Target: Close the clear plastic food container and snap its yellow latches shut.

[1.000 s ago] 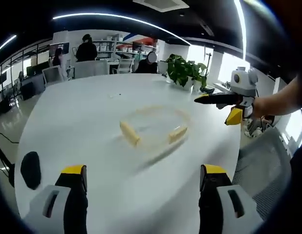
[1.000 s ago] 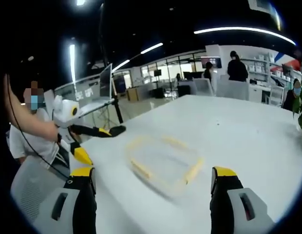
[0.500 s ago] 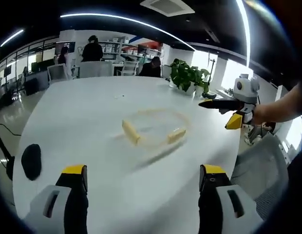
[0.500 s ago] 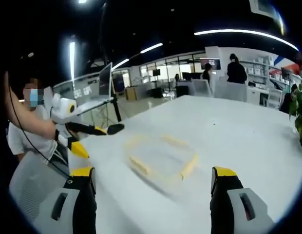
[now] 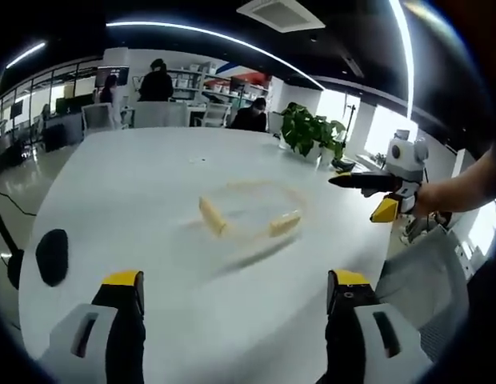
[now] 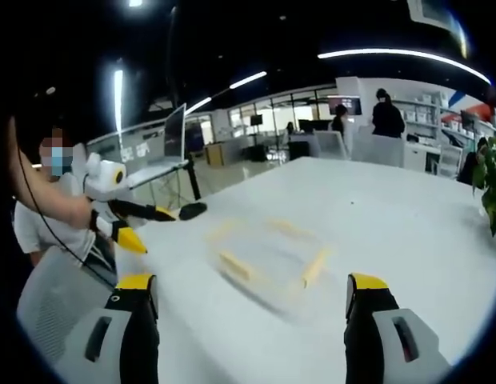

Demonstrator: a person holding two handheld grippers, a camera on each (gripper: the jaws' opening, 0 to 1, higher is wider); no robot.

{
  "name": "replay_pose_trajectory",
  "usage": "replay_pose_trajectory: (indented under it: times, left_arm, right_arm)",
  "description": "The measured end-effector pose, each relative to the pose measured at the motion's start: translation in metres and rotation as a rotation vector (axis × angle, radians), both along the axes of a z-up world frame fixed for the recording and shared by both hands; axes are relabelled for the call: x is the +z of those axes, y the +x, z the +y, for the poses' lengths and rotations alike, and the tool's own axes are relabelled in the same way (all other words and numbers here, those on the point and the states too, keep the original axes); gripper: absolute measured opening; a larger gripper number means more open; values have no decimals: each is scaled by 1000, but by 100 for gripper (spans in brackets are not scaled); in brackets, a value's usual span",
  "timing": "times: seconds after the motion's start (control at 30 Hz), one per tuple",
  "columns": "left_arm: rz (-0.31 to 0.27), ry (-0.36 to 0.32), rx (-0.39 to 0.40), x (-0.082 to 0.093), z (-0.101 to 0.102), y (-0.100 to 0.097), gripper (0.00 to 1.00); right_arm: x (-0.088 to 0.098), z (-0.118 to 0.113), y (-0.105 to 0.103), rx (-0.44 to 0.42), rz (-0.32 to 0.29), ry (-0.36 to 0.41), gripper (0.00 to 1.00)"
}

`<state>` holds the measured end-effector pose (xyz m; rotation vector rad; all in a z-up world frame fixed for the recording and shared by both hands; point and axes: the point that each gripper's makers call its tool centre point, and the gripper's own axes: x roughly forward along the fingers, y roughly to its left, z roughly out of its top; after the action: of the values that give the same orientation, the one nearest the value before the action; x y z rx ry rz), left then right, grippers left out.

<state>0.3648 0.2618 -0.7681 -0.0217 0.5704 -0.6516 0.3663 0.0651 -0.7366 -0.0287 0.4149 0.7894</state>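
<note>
The clear plastic container (image 5: 250, 210) lies on the white table (image 5: 136, 184), its yellow latches (image 5: 212, 216) showing on the near sides. My left gripper (image 5: 232, 296) hovers open well short of it, nothing between its jaws. The right gripper (image 5: 368, 182) comes in from the right, above the table edge, apart from the container. In the right gripper view the container (image 6: 268, 256) sits mid-table, blurred, with yellow latches (image 6: 314, 266). My right gripper (image 6: 252, 300) is open and empty. The left gripper (image 6: 156, 213) reaches in from the left, held by a person's hand.
A potted plant (image 5: 308, 124) stands at the table's far right. A black round object (image 5: 52, 256) lies on the table at the left. Grey mesh chairs (image 6: 56, 304) stand by the table. People and office chairs (image 5: 156, 84) are beyond the far end.
Both views have shifted slightly with the hands. The container looks a little farther off and turned in the right gripper view. Both grippers stay open.
</note>
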Motion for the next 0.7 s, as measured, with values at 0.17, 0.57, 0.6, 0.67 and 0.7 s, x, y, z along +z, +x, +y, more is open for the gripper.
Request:
replay_pose_trajectory:
  times: [0.17, 0.57, 0.6, 0.67, 0.7]
  left_arm:
    - [5, 2, 1, -4, 2, -4, 96]
    - [-20, -20, 23, 3, 1, -12, 95]
    - [-19, -22, 22, 3, 1, -13, 95]
    - [-25, -26, 22, 3, 1, -16, 94]
    - [-28, -30, 22, 4, 0, -18, 94]
  right_arm:
    - [0, -1, -3, -6, 0, 0, 99]
    - [4, -4, -9, -36, 2, 36, 99]
    - [5, -4, -10, -38, -1, 41, 99]
    - [4, -4, -12, -39, 4, 41, 99]
    - [3, -4, -14, -39, 6, 44, 99]
